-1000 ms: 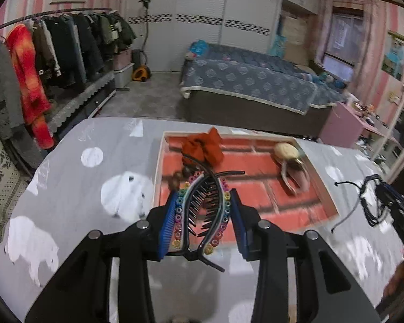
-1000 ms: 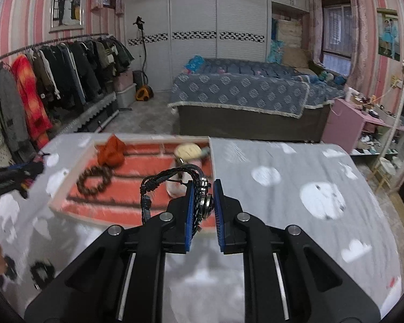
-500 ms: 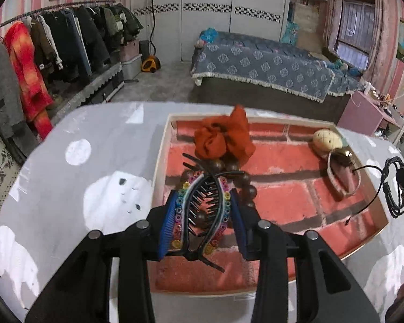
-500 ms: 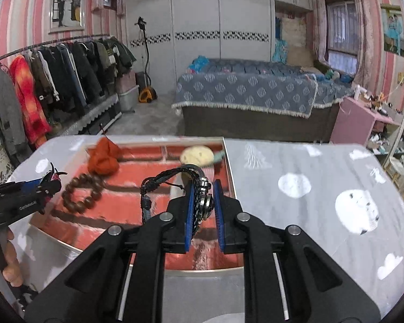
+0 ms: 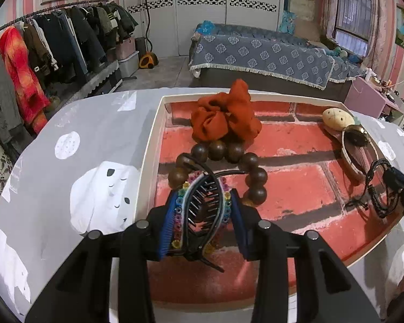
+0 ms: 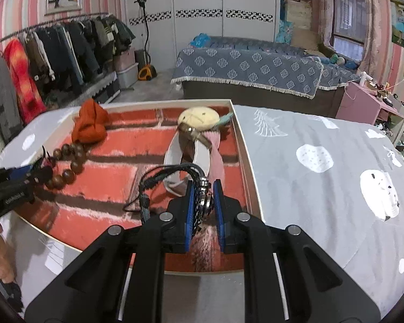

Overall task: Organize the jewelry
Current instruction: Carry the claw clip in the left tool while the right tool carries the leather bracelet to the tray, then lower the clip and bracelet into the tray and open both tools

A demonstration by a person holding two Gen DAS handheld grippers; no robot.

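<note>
Progress, judged from the current layout: three pieces already lie in the tray (image 5: 148, 158), which has a brick-pattern floor and a white rim. They are an orange scrunchie (image 5: 225, 117) at the tray's far side, a wooden bead bracelet (image 5: 229, 161) just in front of it and touching it, and a pink-and-white headband with a cream plush ornament (image 6: 199, 134) along the tray's right wall. Two pieces are in transit, neither set down yet. Nothing else loose is visible on the grey table (image 6: 323, 188) outside the tray.

Left gripper (image 5: 202, 219): jaws pinching a rainbow-beaded banana hair clip (image 5: 203, 210) from both sides. Blue pads press its beaded arms; the black teeth sit in the gap. The clip's forward tips overlap the bead bracelet in view; contact is not resolvable. The clip hangs over the tray's near-left part.

Right gripper (image 6: 204, 210): jaws pressed onto the metal fitting of a black braided cord bracelet (image 6: 172, 175). The cord loops out forward and left of the jaws, over the tray's near-right part beside the headband.

Remaining, as I judge it: release both pieces onto bare tray floor.
</note>
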